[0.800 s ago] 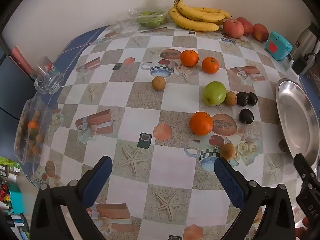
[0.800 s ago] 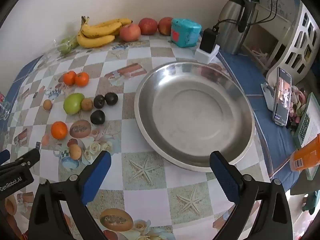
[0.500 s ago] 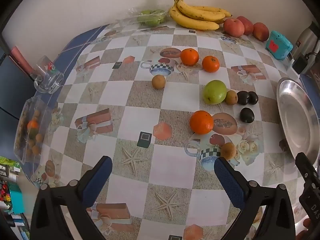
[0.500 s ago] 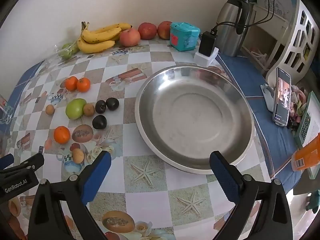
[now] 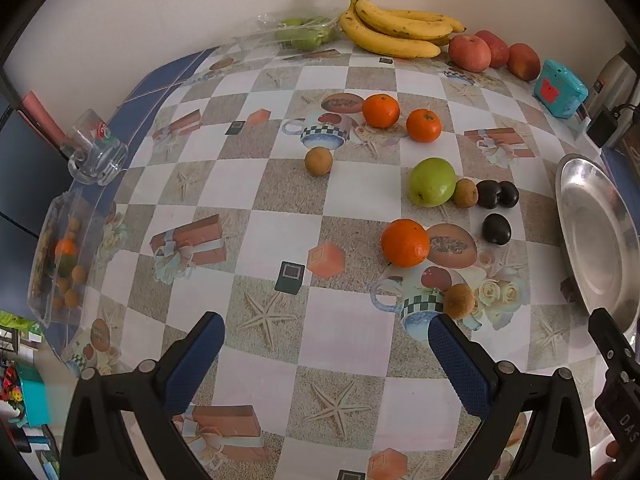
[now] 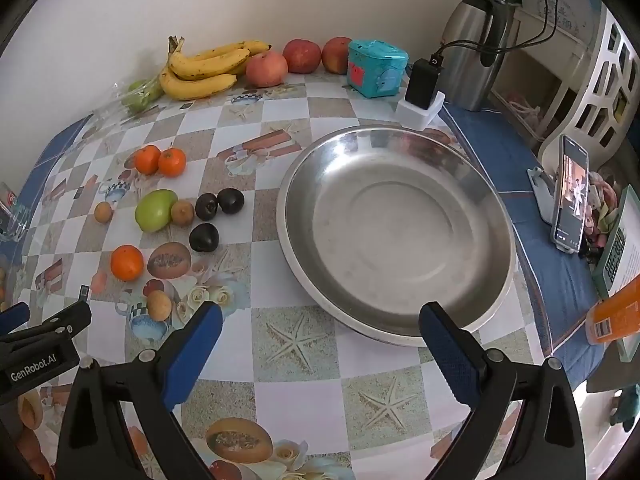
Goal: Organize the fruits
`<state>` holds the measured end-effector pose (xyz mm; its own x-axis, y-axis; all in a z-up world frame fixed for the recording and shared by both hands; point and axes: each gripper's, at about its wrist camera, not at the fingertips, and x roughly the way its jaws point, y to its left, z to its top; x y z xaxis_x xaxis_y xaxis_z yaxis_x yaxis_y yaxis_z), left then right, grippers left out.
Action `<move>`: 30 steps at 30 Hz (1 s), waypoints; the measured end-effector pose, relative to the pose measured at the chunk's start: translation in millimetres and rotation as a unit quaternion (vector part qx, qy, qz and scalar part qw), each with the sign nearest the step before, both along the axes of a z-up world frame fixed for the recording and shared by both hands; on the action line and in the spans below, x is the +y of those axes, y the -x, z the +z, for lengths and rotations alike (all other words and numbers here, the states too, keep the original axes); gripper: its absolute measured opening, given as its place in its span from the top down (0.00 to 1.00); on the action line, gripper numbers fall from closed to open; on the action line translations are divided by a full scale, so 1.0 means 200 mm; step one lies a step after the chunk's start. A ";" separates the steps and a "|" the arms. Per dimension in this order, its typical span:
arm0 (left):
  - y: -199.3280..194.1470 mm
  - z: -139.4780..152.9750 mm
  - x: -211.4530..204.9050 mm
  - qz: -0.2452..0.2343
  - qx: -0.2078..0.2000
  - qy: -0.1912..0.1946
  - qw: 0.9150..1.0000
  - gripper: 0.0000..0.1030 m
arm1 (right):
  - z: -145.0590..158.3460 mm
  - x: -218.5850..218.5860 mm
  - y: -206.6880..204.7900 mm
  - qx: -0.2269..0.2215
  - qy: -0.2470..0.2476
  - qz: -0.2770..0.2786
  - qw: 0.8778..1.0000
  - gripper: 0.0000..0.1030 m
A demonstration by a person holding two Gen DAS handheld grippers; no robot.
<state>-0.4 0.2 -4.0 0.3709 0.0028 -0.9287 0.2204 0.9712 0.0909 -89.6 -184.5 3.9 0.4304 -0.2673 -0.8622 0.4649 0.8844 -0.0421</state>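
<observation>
Loose fruit lies on the patterned tablecloth: a near orange (image 5: 405, 242), two more oranges (image 5: 381, 110), a green apple (image 5: 432, 181), three dark plums (image 5: 496, 229), small brown fruits (image 5: 318, 161). Bananas (image 5: 394, 30) and red apples (image 5: 469, 53) sit by the back wall. A wide steel bowl (image 6: 304, 240) stands empty at the right. My left gripper (image 5: 326, 338) hangs open above the cloth, short of the near orange. My right gripper (image 6: 320, 328) is open over the bowl's near rim. Both hold nothing.
A glass mug (image 5: 96, 152) and a clear box of small fruits (image 5: 60, 256) sit at the left edge. A teal box (image 6: 376, 68), charger (image 6: 422, 92), steel kettle (image 6: 476, 44), propped phone (image 6: 570, 196) and orange bottle (image 6: 612, 312) crowd the right side.
The right wrist view has drifted slightly, the fruit and bowl sitting a little lower in frame. The left view shifted only slightly. Both grippers stay open and nothing on the table moved.
</observation>
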 end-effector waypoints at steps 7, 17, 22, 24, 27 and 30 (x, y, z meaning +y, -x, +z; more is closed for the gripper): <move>0.00 0.00 0.00 0.000 0.001 -0.001 1.000 0.00 | 0.00 0.00 0.00 0.000 -0.001 0.000 1.000 0.04; 0.00 -0.02 0.02 0.001 0.002 -0.001 1.000 0.00 | 0.00 0.00 0.00 0.000 -0.003 0.001 1.000 0.04; 0.00 -0.01 0.01 0.002 0.003 -0.001 1.000 0.00 | 0.00 0.00 0.00 0.000 -0.005 0.002 1.000 0.04; 0.00 -0.01 0.01 0.001 0.003 -0.001 1.000 0.00 | 0.00 0.00 0.00 0.001 -0.005 0.002 1.000 0.04; 0.00 -0.01 0.02 0.001 0.003 -0.001 1.000 0.00 | 0.00 0.00 0.00 0.000 -0.005 0.002 1.000 0.04; 0.00 -0.01 0.02 0.001 0.004 -0.001 1.000 0.00 | 0.00 0.00 0.00 0.001 -0.005 0.002 1.000 0.04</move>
